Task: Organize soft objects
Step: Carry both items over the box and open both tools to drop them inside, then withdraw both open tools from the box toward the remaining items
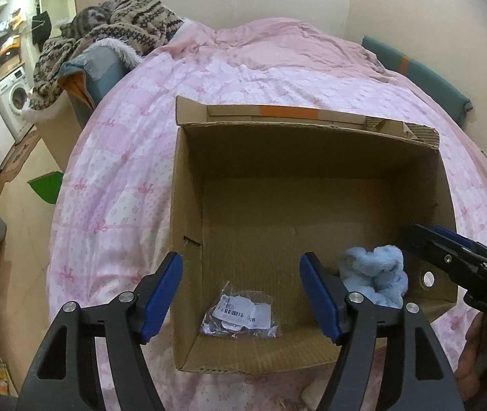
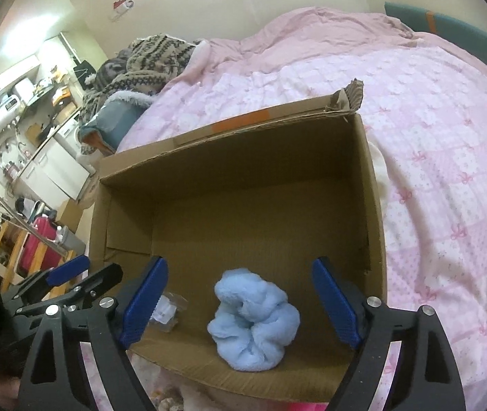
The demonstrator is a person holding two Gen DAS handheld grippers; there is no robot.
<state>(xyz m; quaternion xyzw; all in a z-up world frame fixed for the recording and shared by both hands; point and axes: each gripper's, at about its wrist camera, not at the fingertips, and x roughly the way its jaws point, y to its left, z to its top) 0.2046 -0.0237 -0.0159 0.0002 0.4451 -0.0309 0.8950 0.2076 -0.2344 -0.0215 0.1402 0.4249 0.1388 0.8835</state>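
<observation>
Both my grippers, left (image 1: 241, 296) and right (image 2: 240, 303), hang spread and empty; the blue scrunchie (image 2: 253, 322) rests low-centre inside the cardboard box (image 2: 373, 178). I'd lift straight up, avoiding the near wall.

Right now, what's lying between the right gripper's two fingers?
The fluffy blue cloth on the cardboard box floor, untouched by the open right gripper; shown in the right wrist view.
</observation>
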